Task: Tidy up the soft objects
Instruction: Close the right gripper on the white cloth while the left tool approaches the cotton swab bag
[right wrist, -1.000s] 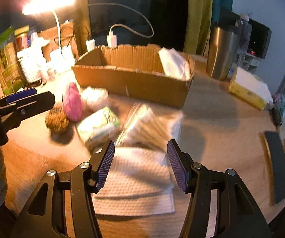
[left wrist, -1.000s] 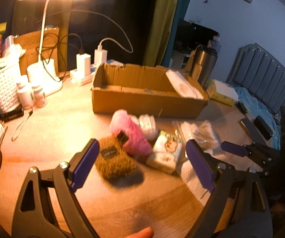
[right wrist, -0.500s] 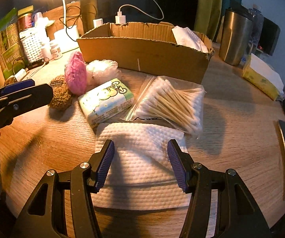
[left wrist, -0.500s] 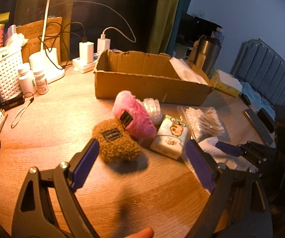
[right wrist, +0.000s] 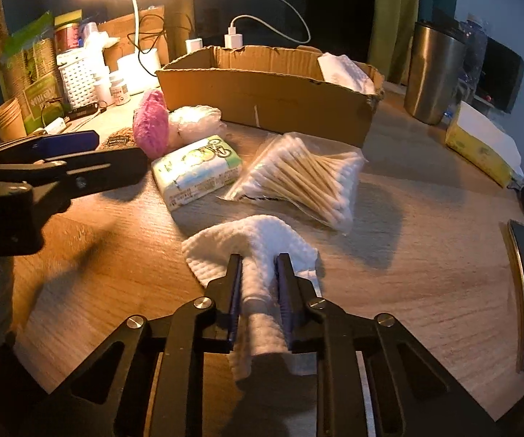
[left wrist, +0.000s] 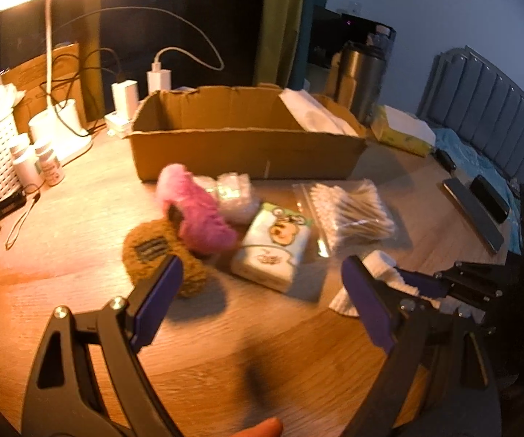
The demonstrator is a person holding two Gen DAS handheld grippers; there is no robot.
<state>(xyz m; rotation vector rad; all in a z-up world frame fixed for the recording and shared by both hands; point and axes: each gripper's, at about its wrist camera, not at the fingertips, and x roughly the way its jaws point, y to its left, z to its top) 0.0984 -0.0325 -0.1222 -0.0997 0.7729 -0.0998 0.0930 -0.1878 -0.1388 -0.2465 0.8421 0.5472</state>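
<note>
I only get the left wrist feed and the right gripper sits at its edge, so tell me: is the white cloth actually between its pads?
Observer: Yes. The right gripper is closing, and the cloth is bunched into a ridge between its pads.
Operator: Is the cloth off the table?
Observer: Not clearly; its spread edge lies on the table.
Operator: Anything close ahead of it?
Observer: The bag of swabs lies just beyond the cloth, apart from it.
Operator: What's left of my basket?
Observer: A stack of paper cups.
</note>
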